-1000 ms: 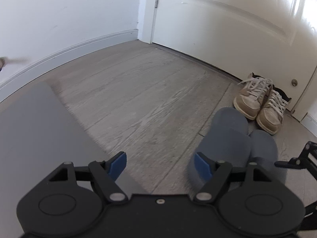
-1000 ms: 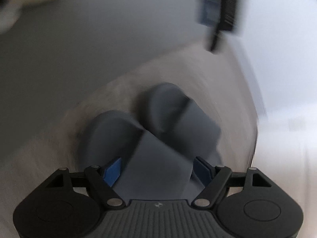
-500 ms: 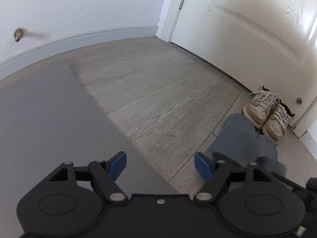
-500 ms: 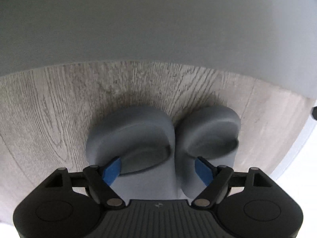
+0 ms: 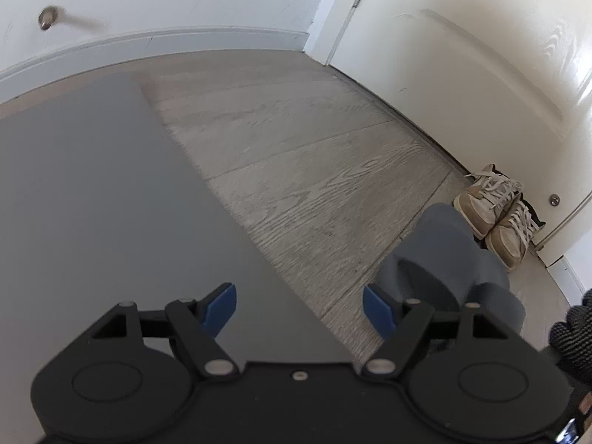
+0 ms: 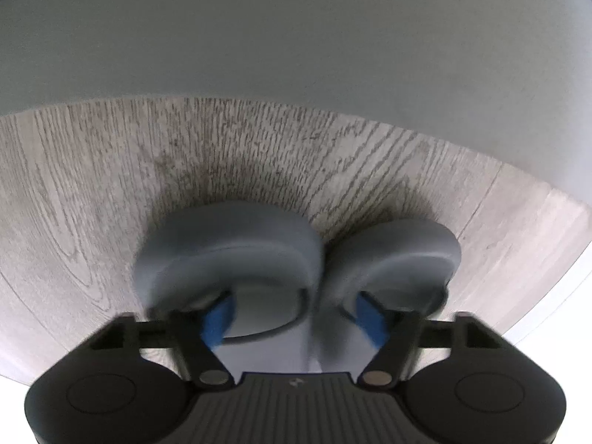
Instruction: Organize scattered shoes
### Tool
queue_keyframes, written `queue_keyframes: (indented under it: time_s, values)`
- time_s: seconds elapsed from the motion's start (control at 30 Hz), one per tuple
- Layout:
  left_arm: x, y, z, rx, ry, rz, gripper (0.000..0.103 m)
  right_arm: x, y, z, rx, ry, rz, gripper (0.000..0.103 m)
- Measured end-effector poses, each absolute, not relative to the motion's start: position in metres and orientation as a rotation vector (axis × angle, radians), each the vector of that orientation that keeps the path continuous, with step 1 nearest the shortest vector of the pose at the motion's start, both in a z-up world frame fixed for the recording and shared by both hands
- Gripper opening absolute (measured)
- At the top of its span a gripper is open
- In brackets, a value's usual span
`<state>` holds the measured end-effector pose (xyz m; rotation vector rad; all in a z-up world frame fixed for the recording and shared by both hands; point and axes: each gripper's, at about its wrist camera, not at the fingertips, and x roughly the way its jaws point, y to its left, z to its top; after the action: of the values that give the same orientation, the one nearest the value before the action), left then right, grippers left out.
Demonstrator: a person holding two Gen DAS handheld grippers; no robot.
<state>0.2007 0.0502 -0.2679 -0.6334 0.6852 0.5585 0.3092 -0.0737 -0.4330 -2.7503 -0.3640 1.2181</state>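
A pair of grey slide slippers (image 6: 229, 251) lies side by side on the wood floor (image 6: 92, 192), toes away from me. My right gripper (image 6: 294, 314) reaches into them from behind, one blue fingertip (image 6: 218, 314) under each strap. Its jaws are closing with the pair's two inner sides between them; the left pad still stands clear of the wall. In the left wrist view the same slippers (image 5: 436, 259) lie just right of my left gripper (image 5: 299, 305), which is open and empty above the mat's edge.
A grey mat (image 5: 92, 203) covers the floor on the left. Two beige laced sneakers (image 5: 492, 207) stand together against the white door (image 5: 462, 74). A black-gloved hand (image 5: 573, 333) shows at the right edge. A door stop (image 5: 46, 18) sticks out of the wall.
The right gripper rolled level, came down behind the slippers, slid its fingers under the straps and began narrowing. The left gripper drifted left, so more mat and less of the slippers shows.
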Motion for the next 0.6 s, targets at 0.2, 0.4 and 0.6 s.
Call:
queue_keyframes:
  time_s: [0.2,0.4,0.6]
  values:
    - [0.191,0.058,-0.272,-0.711,0.66,0.561,0.076,0.309,-0.066,-0.419,-2.642,-0.443,1.215,0.03]
    - [0.194,0.052,-0.264,-0.672,0.647,0.549,0.076,0.302,-0.064,-0.414,-2.547,-0.452,1.233,0.044]
    - [0.207,0.047,-0.251,-0.618,0.636,0.531,0.076,0.296,-0.046,-0.349,-2.157,-0.139,1.323,0.057]
